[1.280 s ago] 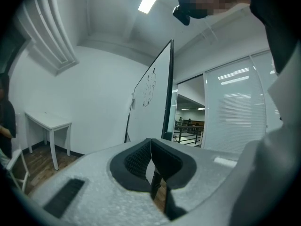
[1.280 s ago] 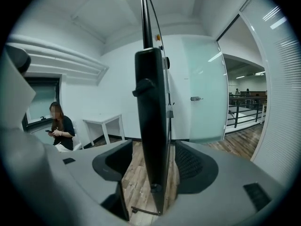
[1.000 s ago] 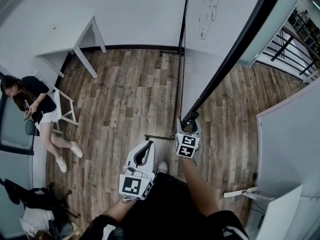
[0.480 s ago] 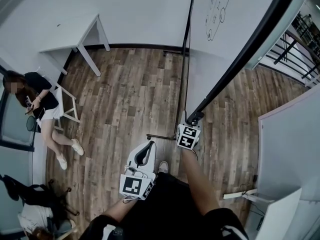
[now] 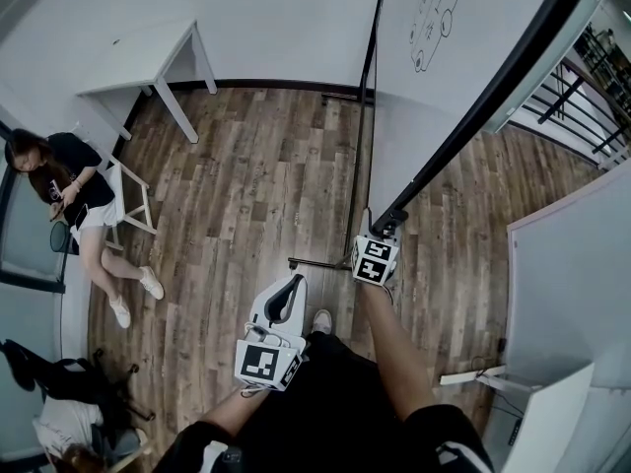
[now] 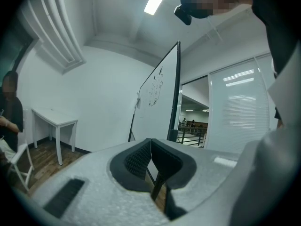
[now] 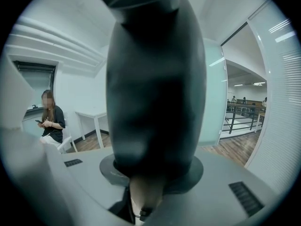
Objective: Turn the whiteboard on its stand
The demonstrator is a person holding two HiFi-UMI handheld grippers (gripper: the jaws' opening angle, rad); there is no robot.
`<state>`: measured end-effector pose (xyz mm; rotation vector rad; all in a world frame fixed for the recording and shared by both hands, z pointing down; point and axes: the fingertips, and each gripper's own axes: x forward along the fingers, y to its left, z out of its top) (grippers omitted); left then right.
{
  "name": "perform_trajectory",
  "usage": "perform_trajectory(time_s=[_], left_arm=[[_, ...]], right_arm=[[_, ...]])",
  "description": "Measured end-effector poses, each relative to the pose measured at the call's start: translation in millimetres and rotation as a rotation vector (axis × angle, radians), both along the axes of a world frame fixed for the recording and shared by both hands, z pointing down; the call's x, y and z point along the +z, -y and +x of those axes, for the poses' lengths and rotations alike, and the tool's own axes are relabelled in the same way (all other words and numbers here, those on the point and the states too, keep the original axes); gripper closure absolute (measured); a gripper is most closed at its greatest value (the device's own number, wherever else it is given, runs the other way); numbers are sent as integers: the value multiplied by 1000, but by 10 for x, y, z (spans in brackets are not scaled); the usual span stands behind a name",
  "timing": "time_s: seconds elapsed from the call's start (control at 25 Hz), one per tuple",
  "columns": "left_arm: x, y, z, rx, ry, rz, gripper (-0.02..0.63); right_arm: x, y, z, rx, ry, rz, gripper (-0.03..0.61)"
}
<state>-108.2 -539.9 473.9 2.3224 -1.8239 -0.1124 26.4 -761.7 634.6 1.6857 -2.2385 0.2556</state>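
The whiteboard (image 5: 424, 97) hangs tilted on its stand, its dark frame edge (image 5: 473, 106) slanting down from the upper right to a lower corner in front of me. My right gripper (image 5: 386, 227) is at that corner. In the right gripper view the dark frame (image 7: 155, 79) fills the whole gap between the closing jaws of that gripper (image 7: 157, 171), with no space at either side. My left gripper (image 5: 292, 286) is held low and nearer me, away from the board. Its pads (image 6: 141, 157) meet with nothing between them, and the whiteboard (image 6: 157, 107) stands beyond.
The stand's foot bar (image 5: 317, 264) lies on the wood floor just left of the right gripper. A white table (image 5: 148, 62) stands at the back left, and a person (image 5: 74, 200) sits beside it. Another white panel (image 5: 572, 284) stands right, a railing (image 5: 582, 97) behind.
My right gripper has moved forward onto the board's lower frame corner, and the frame now sits between its jaws. The left gripper has stayed where it was.
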Motion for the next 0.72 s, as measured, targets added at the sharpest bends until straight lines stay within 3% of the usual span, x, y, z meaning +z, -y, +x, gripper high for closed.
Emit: perform_trajectory(time_s=[0.72], left_arm=[[-5,-813,-119,62,-6,-15,597]], right_arm=[[-106,-949,20,14,-17,34,453]])
